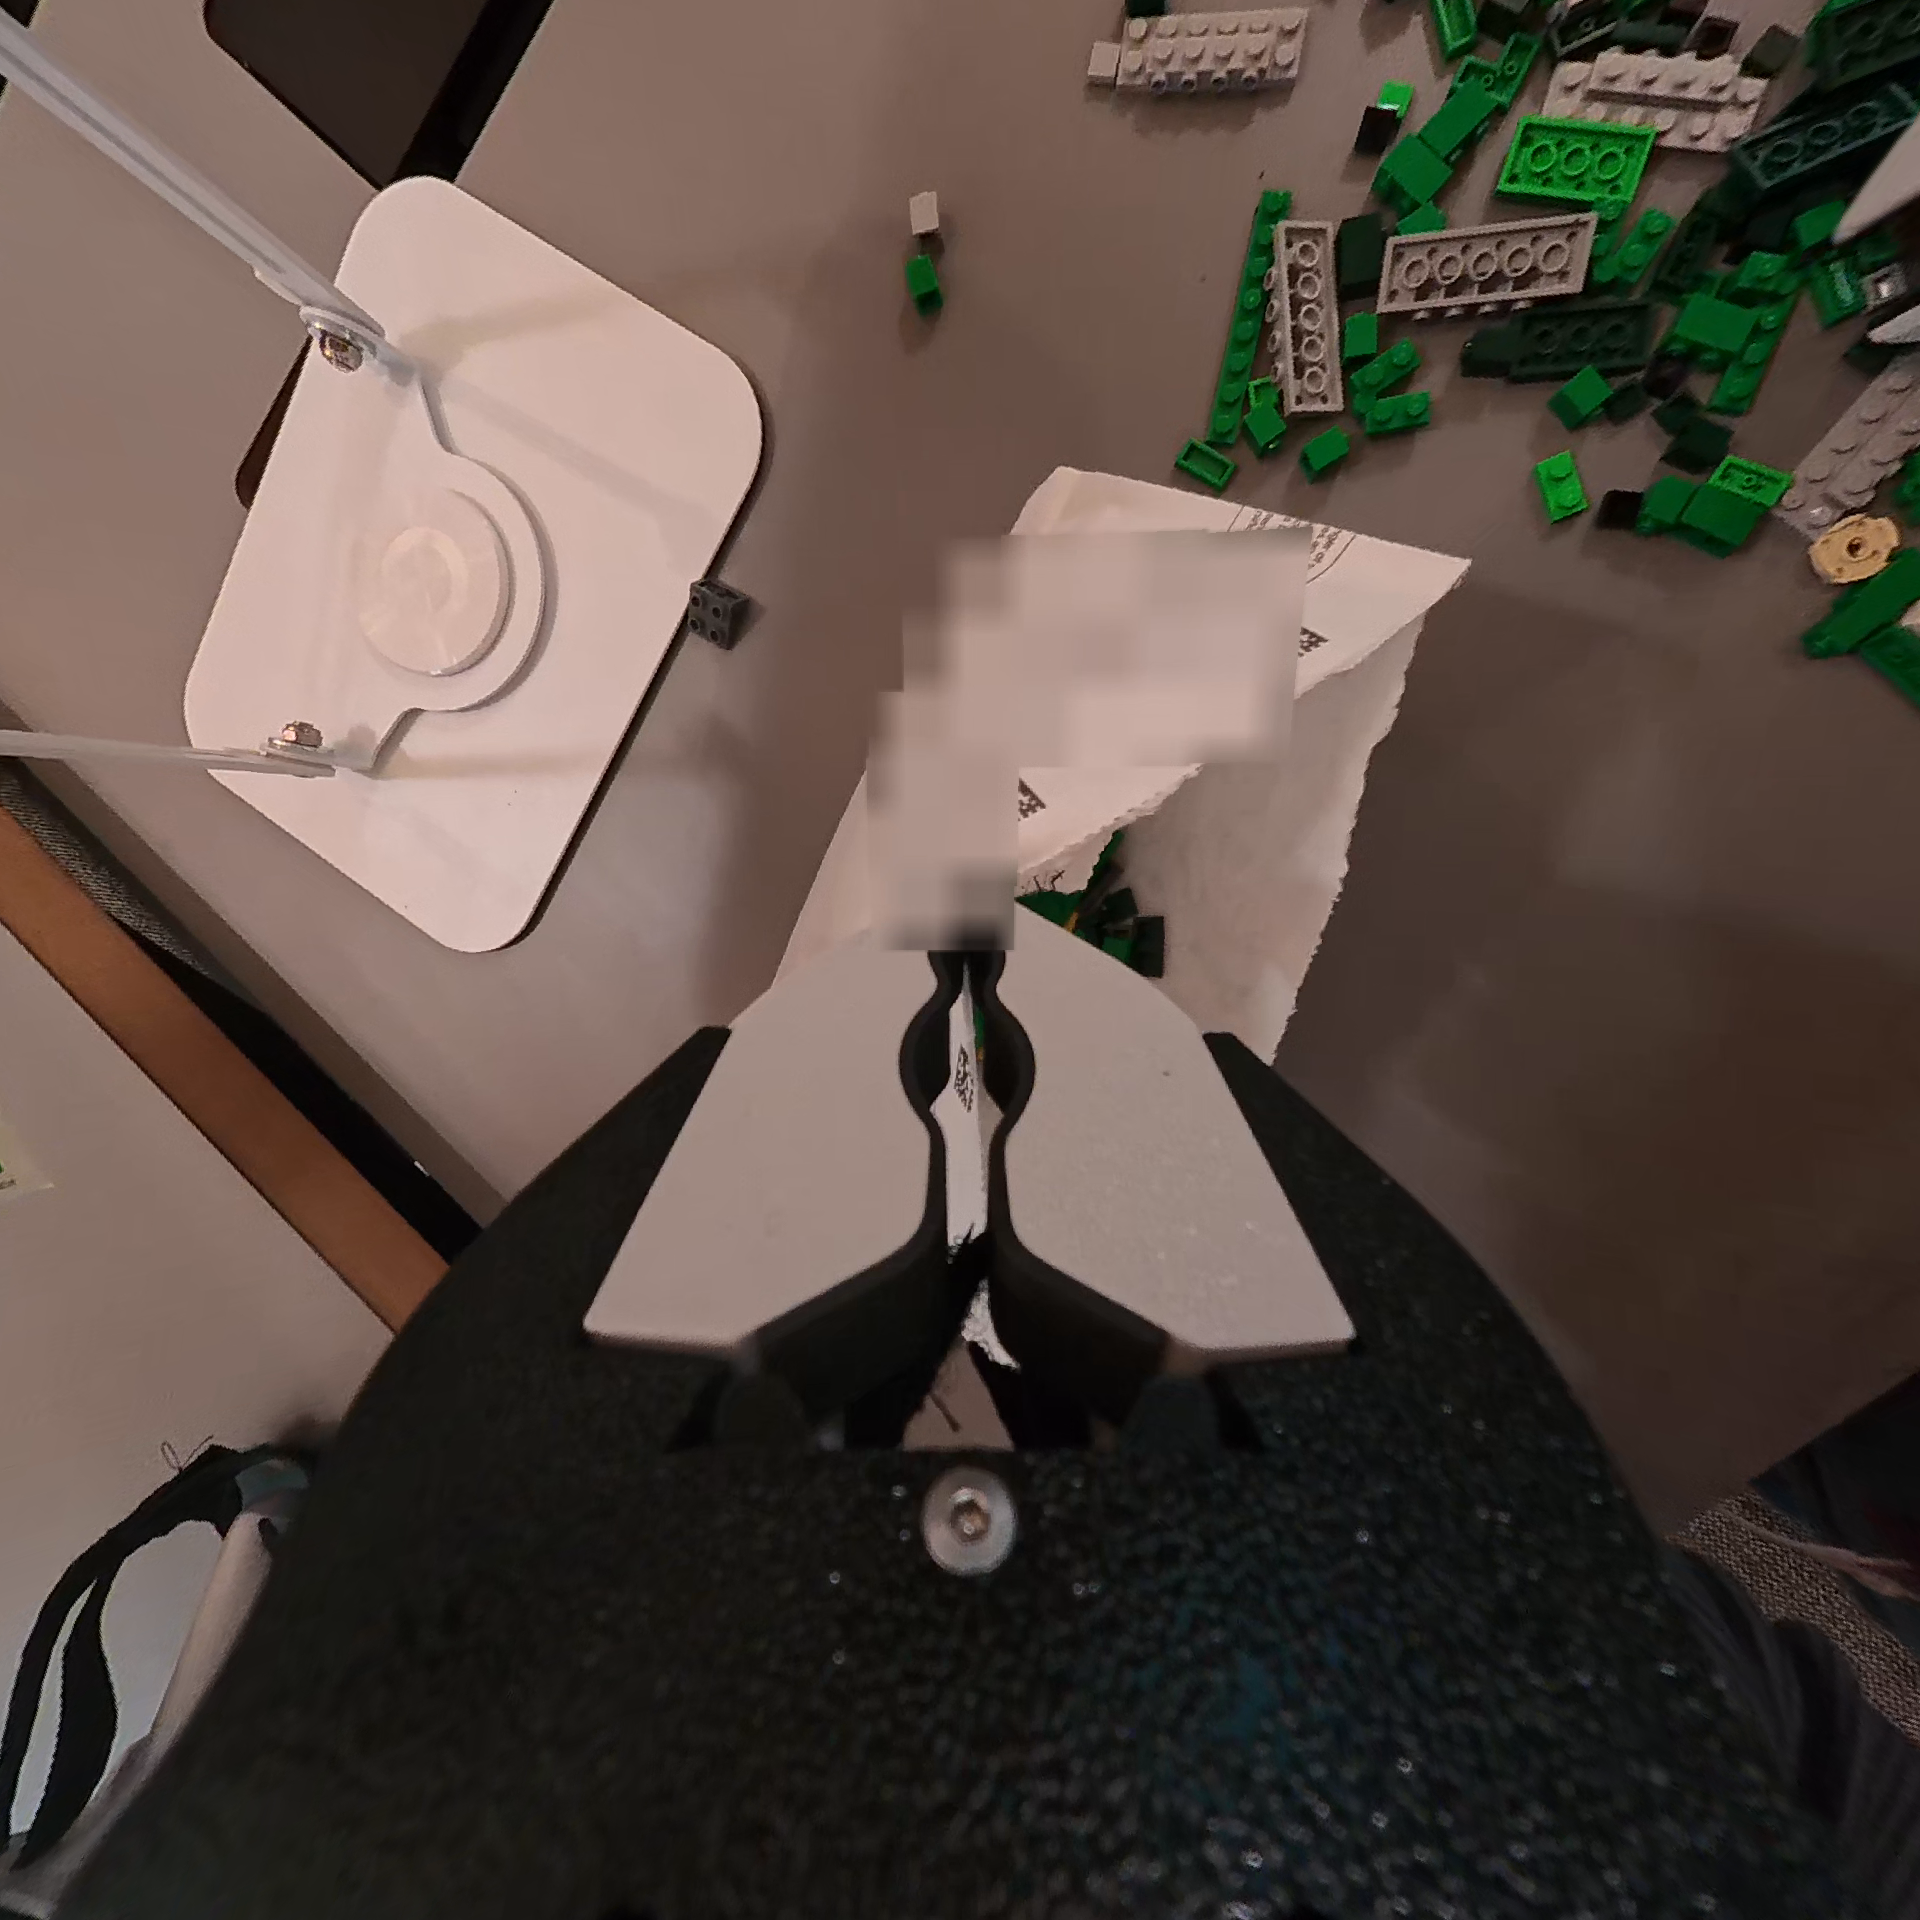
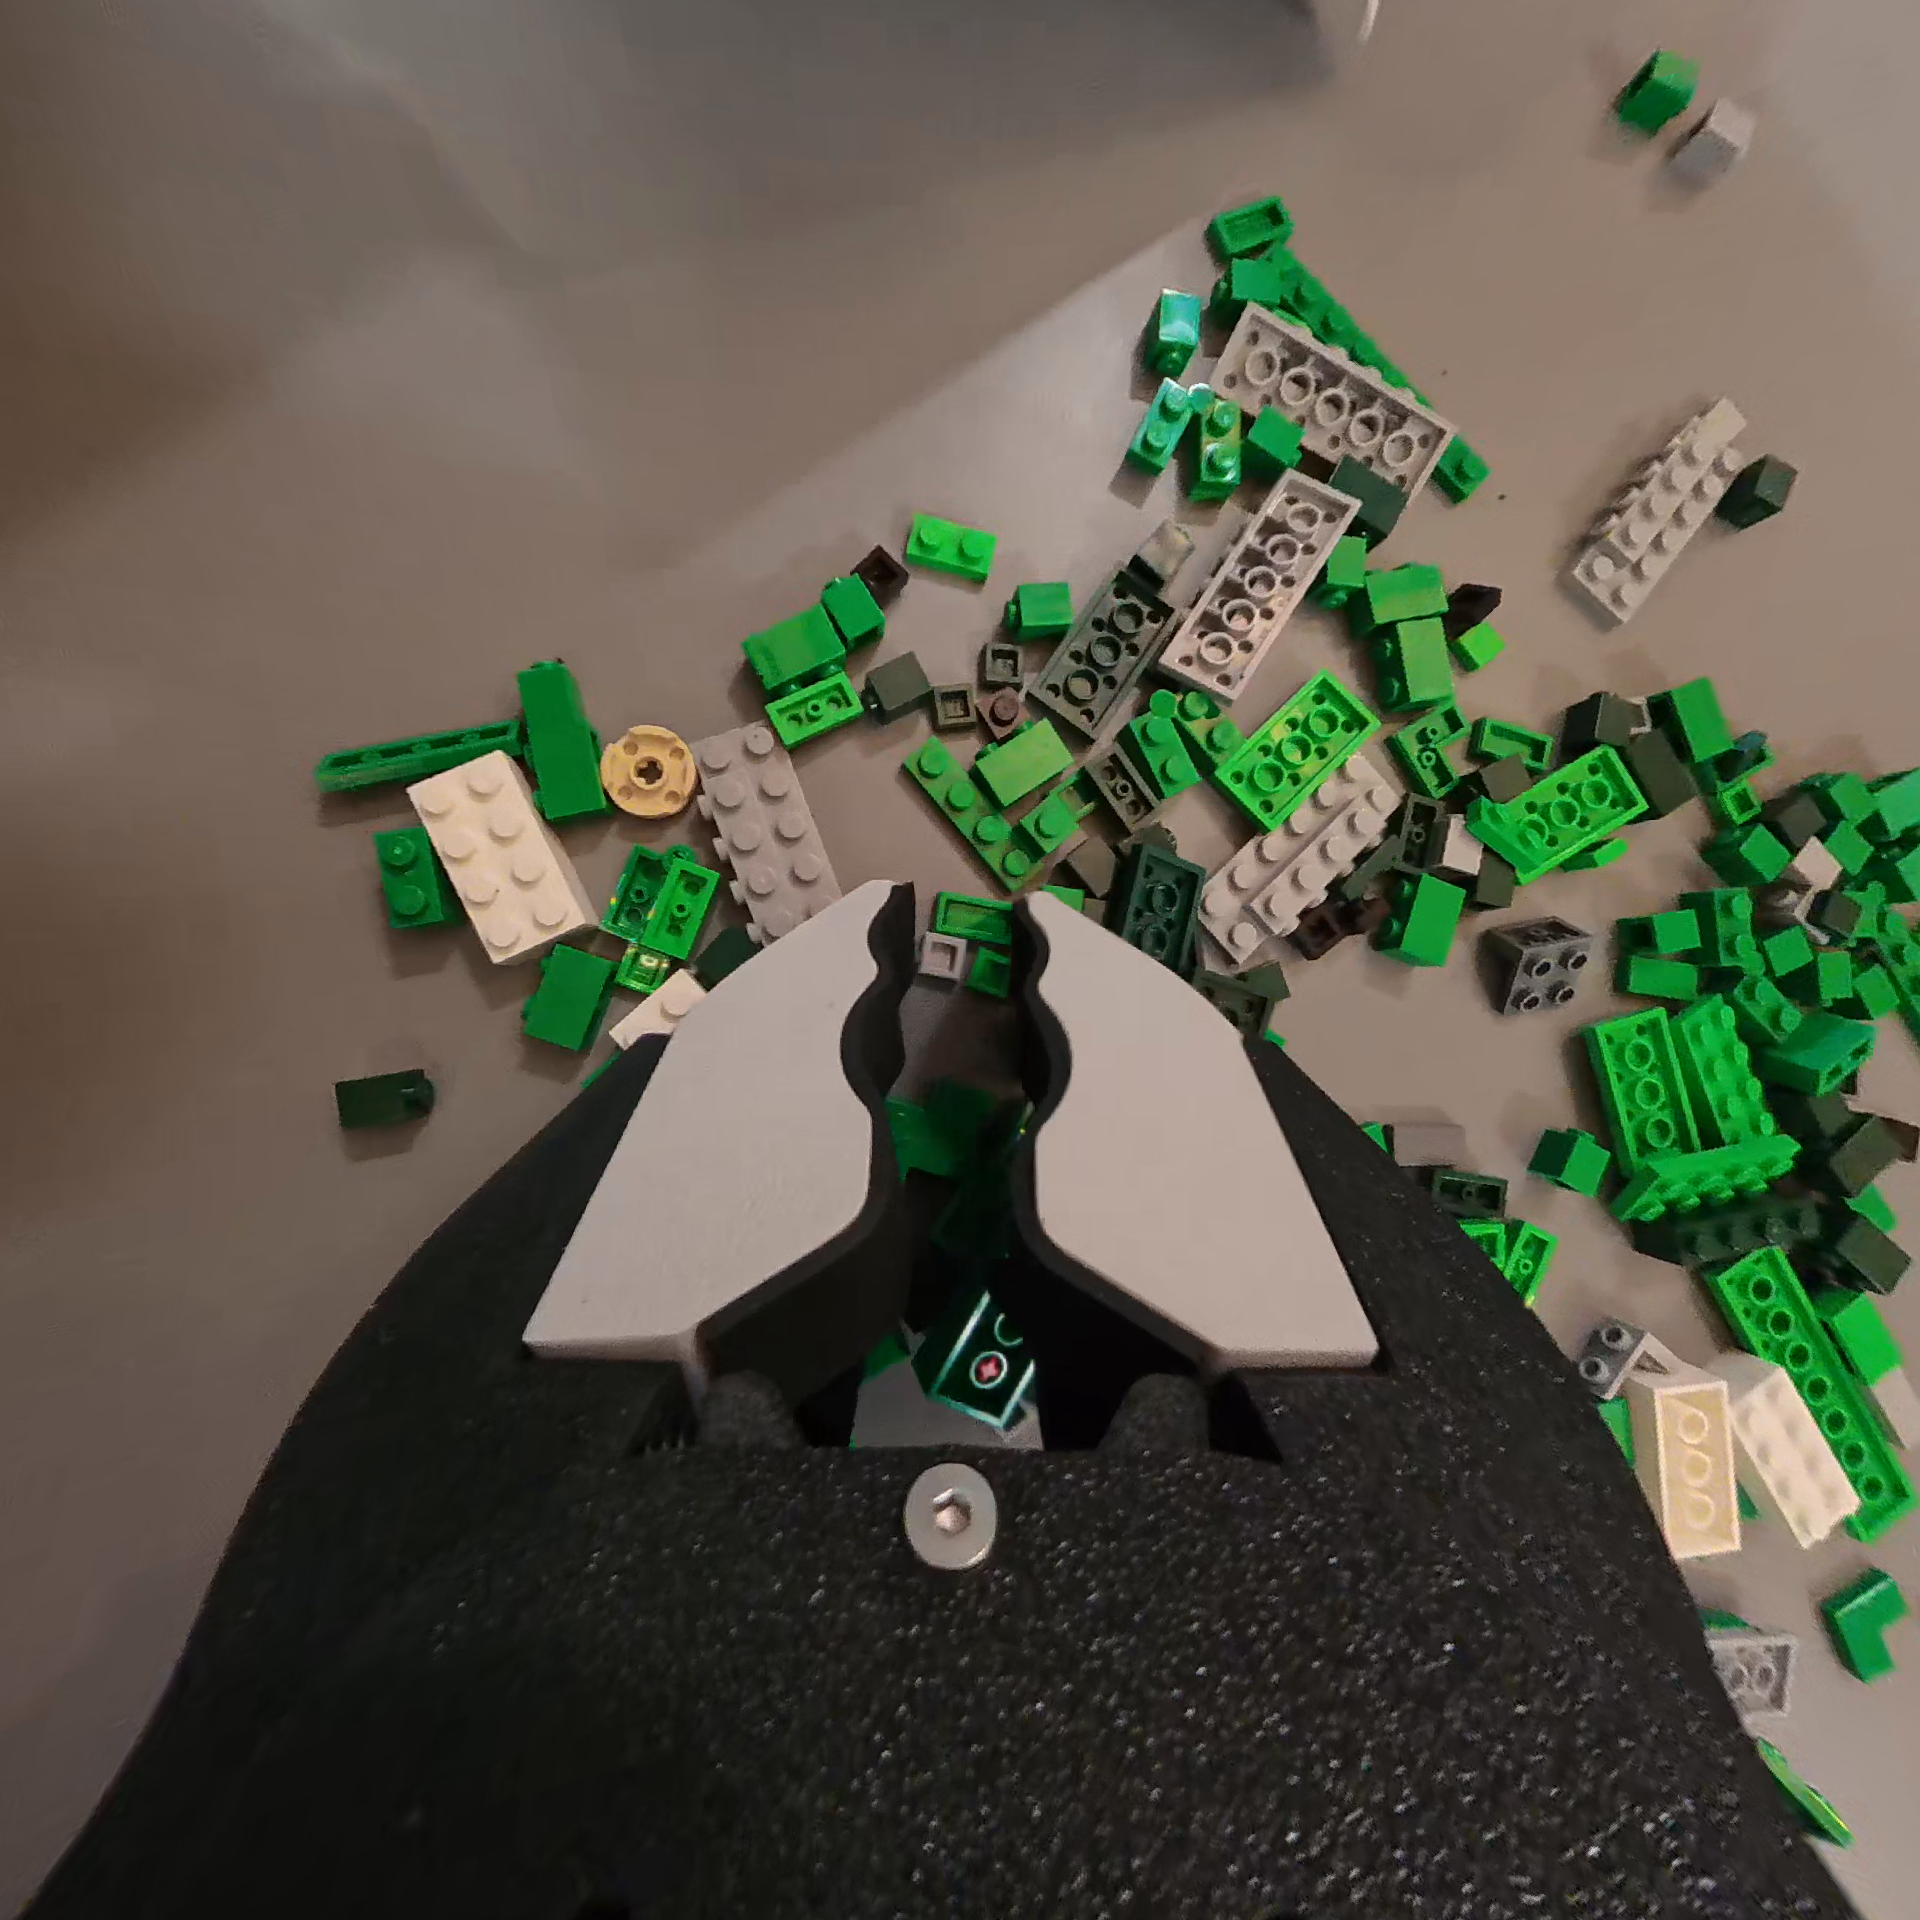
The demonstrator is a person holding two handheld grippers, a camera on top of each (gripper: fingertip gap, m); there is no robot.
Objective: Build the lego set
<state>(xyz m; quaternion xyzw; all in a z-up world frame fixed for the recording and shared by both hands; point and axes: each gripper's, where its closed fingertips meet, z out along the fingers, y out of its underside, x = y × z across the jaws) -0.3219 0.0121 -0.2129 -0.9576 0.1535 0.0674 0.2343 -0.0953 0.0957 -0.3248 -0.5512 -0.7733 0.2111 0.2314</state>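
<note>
A torn white paper bag (image 1: pixel 1226 894) is pinched between the closed fingers of the left gripper (image 1: pixel 968 961) above the grey tabletop (image 1: pixel 1558 935). The right gripper (image 2: pixel 968 914) is held with its fingers slightly parted, empty, over loose green, grey and white lego bricks (image 2: pixel 1288 748) scattered on the tabletop.

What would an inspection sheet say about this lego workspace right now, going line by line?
Surface: grey table, bare patches between the pieces.
Job's things: loose green and grey bricks spread out; white brick and tan round piece at the edge of the heap.
Clutter: torn white paper bag with pieces inside; white stand base.
Grippers: left gripper shut on the bag; right gripper open above the bricks.
Cables: nothing seen.
Surroundings: black strap beside the table.
</note>
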